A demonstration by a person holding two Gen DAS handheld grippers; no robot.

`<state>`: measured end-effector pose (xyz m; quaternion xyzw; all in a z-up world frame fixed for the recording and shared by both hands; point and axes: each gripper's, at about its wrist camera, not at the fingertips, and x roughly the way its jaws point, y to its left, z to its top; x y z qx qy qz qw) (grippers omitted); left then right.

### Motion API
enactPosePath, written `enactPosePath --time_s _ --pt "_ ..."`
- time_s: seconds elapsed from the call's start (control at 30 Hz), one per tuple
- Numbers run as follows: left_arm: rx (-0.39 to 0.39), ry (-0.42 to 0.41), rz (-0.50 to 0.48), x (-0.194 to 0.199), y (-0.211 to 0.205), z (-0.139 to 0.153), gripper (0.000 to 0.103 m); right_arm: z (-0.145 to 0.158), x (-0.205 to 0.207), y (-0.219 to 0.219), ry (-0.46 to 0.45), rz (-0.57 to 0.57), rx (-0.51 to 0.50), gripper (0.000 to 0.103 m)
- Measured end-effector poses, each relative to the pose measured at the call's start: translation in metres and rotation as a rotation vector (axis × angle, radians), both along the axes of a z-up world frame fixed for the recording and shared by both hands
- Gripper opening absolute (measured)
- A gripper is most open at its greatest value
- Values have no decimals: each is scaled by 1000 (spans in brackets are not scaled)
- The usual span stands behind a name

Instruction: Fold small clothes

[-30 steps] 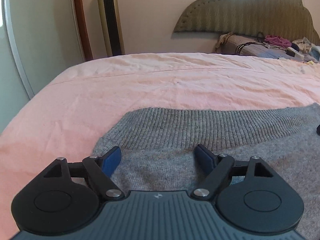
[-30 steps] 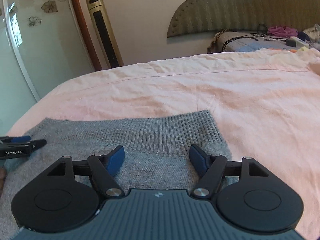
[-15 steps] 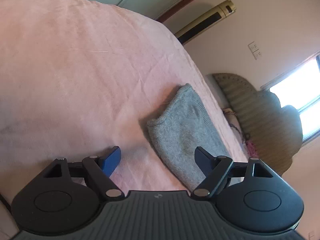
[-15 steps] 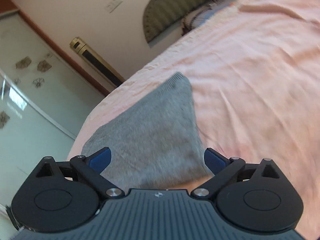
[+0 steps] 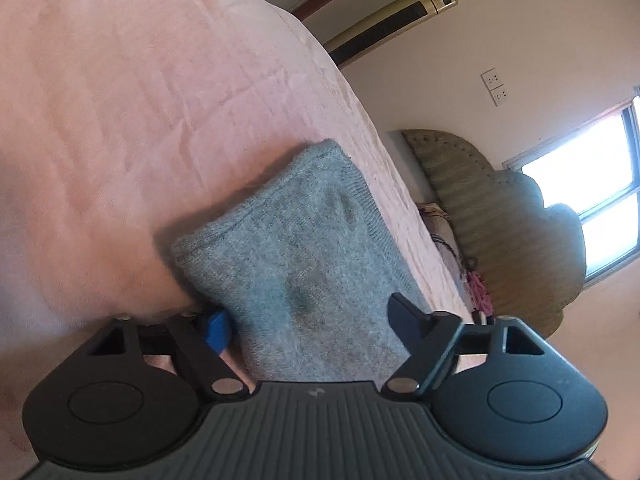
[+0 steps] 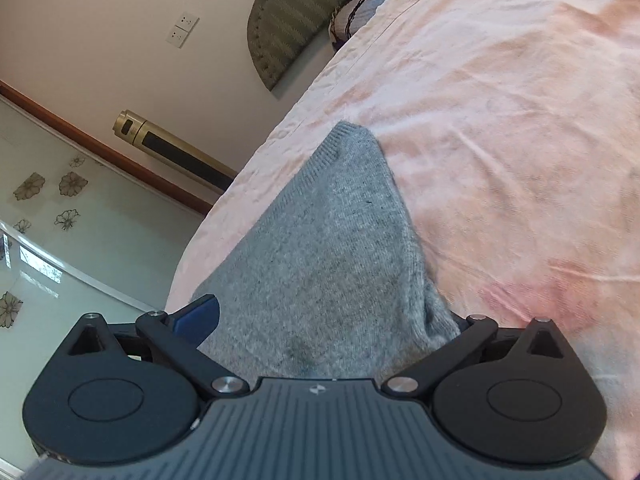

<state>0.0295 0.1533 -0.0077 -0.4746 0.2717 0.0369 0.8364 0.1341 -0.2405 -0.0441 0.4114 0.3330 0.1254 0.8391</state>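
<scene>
**Both grippers set astride the ends of a folded grey knit, ahead of the next fold**

The grey knit garment (image 5: 296,248), already folded into a thick band, lies on the pink bedsheet (image 5: 120,112). Each wrist view is rolled to one side, so that the jaws straddle the cloth edgewise. The left gripper (image 5: 308,326) has just been closing its jaws with the garment between them; a gap remains beside the far finger, so the pads do not yet press and the claw counts as open. The right gripper (image 6: 320,320) stands wide, having just opened further, with the knit filling the span between its fingers; one finger is hidden behind the cloth, and no pinch shows.

To do this step well, each lower finger probably ought to slide fully beneath every layer before the jaws close, so that no inner ply is left behind. The two grips would best close together and at matching depth, lest the band twist when lifted. A soft knit of this kind is likely to sag between the hands; light outward tension should keep the fold line straight.
</scene>
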Motion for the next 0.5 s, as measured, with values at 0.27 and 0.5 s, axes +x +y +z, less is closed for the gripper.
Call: enactPosePath --time_s 0.27,0.5 --pt "128 83 11 6 -1 -2 9 -27 15 -7 71 27 63 13" --pt "114 -30 -58 -27 -2 37 6 12 0 -15 -41 81 72 11"
